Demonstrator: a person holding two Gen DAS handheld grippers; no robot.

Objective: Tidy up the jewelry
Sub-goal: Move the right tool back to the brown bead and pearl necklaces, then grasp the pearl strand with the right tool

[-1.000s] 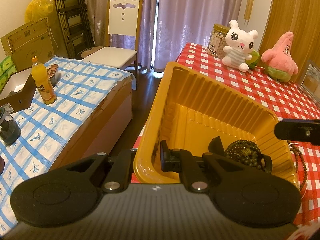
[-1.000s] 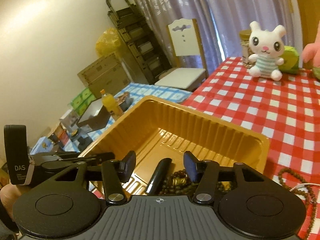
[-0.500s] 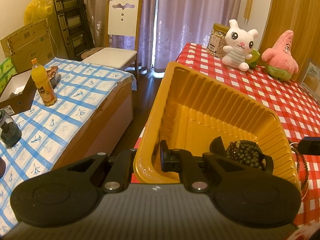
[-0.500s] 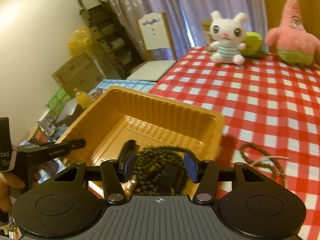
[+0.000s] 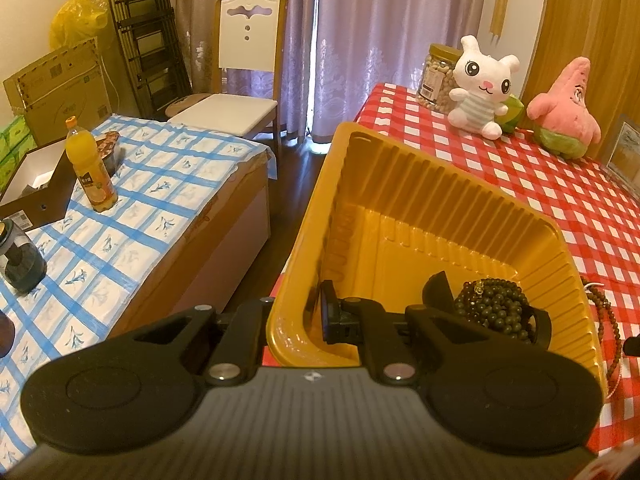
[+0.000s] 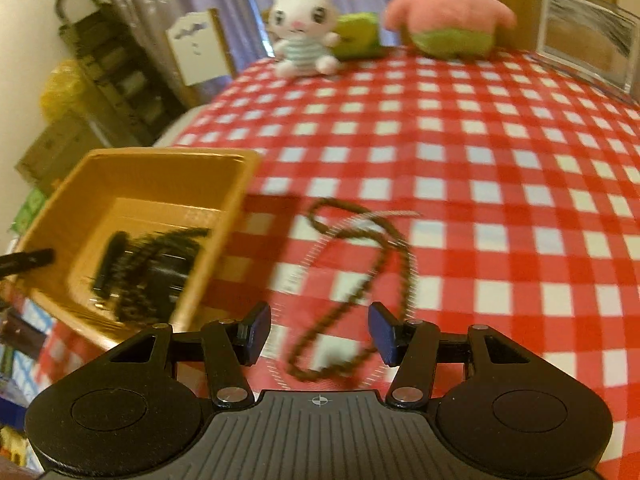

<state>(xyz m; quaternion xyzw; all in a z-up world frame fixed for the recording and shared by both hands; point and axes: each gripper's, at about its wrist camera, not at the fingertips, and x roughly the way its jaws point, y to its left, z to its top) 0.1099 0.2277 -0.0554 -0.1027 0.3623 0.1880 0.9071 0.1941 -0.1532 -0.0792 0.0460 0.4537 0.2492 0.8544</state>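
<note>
A yellow plastic tray [image 5: 400,184] stands at the left edge of the red checked table [image 6: 480,152]. My left gripper [image 5: 292,316] is shut on the tray's near left wall. A dark bead bracelet [image 5: 494,308] and a black watch-like band lie inside the tray; they show blurred in the right wrist view [image 6: 148,264]. My right gripper [image 6: 318,334] is open and empty, just above a brown bead necklace [image 6: 360,272] that lies on the cloth to the right of the tray [image 6: 160,176]. A thin pale chain lies looped with it.
Plush toys stand at the table's far end: a white bunny [image 5: 482,84] and a pink star [image 5: 564,108], with a jar behind. A framed picture [image 6: 584,36] stands at the far right. A low table with a blue checked cloth [image 5: 120,208] and an orange bottle is on the left.
My right gripper has left the tray and swung right over the brown necklace, its jaws now wider. The dark bracelet stays in the tray. My left gripper still holds the tray wall.
</note>
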